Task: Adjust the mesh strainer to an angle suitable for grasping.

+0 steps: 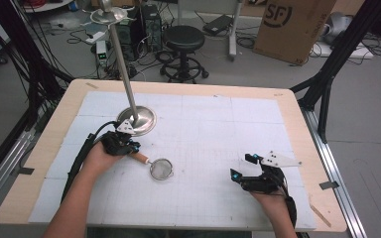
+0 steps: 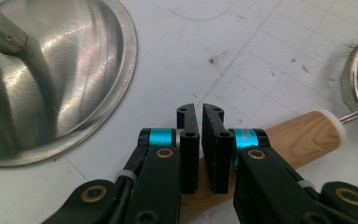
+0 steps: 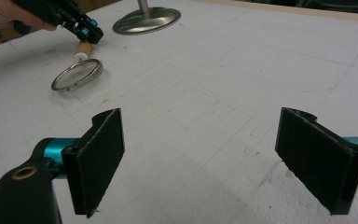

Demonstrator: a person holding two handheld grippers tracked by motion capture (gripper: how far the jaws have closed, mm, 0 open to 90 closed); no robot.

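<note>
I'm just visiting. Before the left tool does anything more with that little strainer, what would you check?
1. Left tool closed: ok, jaws nearly together.
2. Grip on the wooden handle: cannot tell; the handle lies crosswise under the jaws.
3. Strainer resting on the table: ok.
4. Gap between the handle and the metal stand base: ok, they are apart.
5. Right tool out of the way: ok, open, nothing between its jaws.
</note>
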